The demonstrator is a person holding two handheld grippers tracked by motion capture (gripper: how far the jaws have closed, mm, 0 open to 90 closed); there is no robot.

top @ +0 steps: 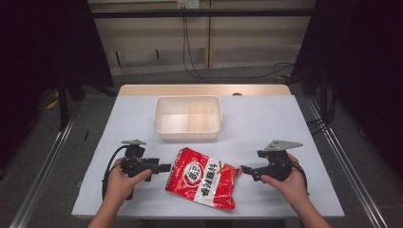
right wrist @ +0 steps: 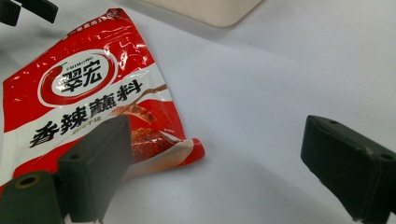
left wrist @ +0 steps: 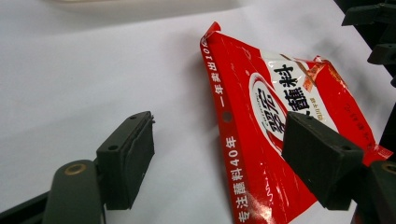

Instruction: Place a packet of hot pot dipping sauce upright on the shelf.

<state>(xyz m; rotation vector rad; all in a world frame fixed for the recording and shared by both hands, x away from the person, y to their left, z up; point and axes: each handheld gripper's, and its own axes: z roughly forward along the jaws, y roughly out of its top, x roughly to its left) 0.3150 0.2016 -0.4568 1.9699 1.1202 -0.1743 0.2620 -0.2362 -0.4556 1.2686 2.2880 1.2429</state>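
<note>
High view: red seasoning packet point(top: 203, 178) lies flat on the white bench point(top: 266, 128), near my edge, tilted, between the two tools. I have the left tool point(top: 164, 167) level, tips just beside the packet's left edge; left gripper view shows its jaws apart, one above bare bench, one above the packet's printed face, nothing clamped. I hold the right tool point(top: 244, 169) at the packet's upper right corner; right gripper view shows its jaws wide apart, that corner close by one of them, not pinched. Farther back sits a white tray point(top: 188, 135), well apart from the packet.
</note>
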